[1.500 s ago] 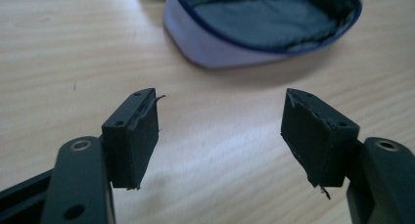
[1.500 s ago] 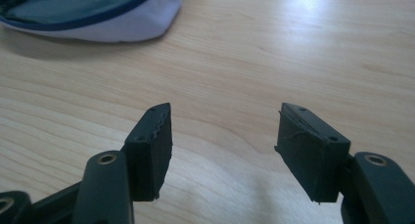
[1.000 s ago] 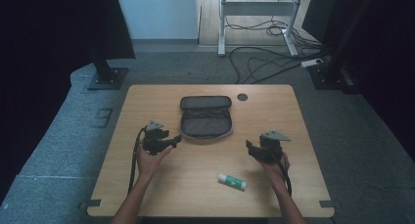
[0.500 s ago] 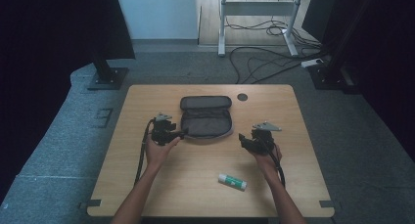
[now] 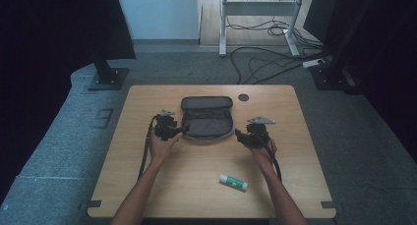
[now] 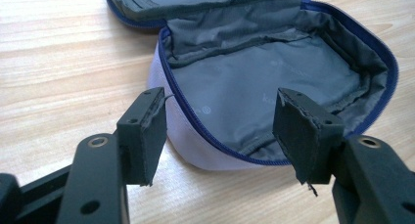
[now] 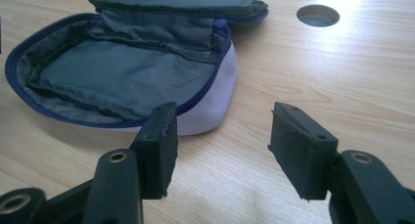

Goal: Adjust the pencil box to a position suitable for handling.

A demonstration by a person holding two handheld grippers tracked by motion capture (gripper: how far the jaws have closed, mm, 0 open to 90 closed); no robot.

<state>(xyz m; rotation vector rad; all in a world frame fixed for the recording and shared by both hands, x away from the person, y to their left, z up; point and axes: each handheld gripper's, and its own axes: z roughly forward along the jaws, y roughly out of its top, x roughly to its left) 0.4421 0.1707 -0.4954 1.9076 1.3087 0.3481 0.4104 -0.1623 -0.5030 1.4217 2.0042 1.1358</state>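
Centrally on the wooden table (image 5: 147, 185) lies a soft zip pouch (image 5: 207, 123) — dark grey lining, blue zipper, pale lilac outer wall — unzipped with its lid flopped back. Its grey inside looks bare, though the folds at the back hide the deeper corners. The left gripper (image 5: 180, 130) sits at the pouch's left edge, jaws apart and just narrowing around the near rim without pressing it. The right gripper (image 5: 238, 134) is just beside the right end — jaws apart, closing a little, nothing between them. A white glue stick (image 5: 233, 182) lies nearer the person
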